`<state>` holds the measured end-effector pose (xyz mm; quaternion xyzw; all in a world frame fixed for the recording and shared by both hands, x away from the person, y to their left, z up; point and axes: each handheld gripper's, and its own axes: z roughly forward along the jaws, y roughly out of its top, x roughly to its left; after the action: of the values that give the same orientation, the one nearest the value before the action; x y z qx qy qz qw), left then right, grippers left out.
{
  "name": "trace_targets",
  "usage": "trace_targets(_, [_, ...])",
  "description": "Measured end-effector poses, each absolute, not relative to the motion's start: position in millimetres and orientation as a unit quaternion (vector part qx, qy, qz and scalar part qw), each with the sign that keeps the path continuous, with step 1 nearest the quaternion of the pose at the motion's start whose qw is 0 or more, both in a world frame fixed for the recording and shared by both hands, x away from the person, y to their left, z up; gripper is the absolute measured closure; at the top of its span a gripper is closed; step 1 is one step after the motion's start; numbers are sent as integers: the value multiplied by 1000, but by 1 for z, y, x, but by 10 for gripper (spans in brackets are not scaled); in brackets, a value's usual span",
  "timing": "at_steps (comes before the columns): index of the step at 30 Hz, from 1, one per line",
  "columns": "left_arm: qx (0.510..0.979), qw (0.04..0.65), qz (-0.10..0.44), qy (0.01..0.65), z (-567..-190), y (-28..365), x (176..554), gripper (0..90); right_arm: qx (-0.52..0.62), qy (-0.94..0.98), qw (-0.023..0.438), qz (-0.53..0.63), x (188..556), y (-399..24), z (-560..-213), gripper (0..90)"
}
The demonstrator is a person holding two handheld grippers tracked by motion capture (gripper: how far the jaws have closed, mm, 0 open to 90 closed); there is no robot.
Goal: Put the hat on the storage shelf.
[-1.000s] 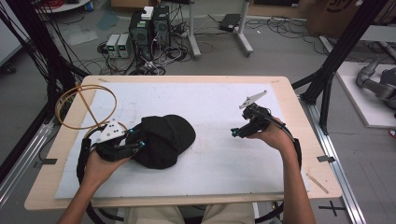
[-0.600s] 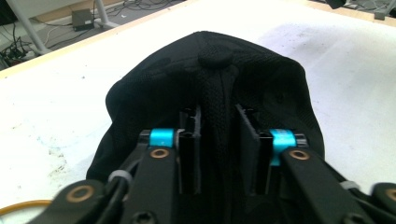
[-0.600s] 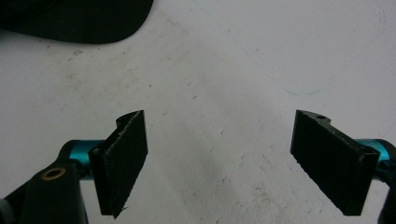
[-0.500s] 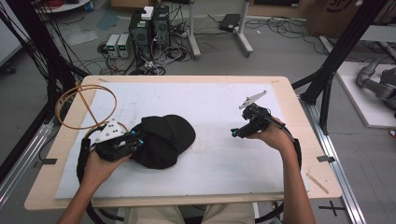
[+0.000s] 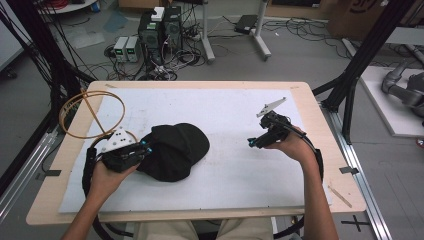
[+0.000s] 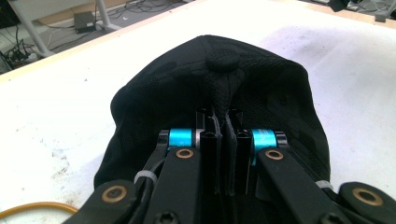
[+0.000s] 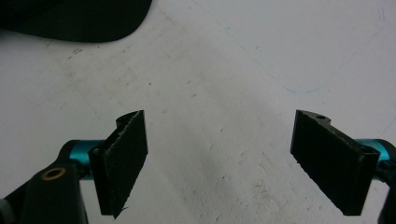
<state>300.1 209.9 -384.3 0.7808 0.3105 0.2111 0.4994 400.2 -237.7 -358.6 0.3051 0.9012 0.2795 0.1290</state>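
Left claw (image 6: 223, 122) just closing, now clamped on black cap (image 5: 176, 150) fabric near surface (image 5: 235, 110) left edge, right claw (image 7: 219, 163) gaping wide, empty, toward right edge

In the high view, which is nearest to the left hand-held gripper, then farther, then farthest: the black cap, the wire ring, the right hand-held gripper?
1. Black cap: pinched in the left hand-held gripper, to its right.
2. Wire ring: just behind it, at the table's left edge.
3. Right hand-held gripper: far across the white mat, on the right side.
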Motion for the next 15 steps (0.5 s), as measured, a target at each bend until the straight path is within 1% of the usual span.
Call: trace_targets(15, [769,520,230,292,-376,200,299,867,311,897,130,286,398,-246,-356,186])
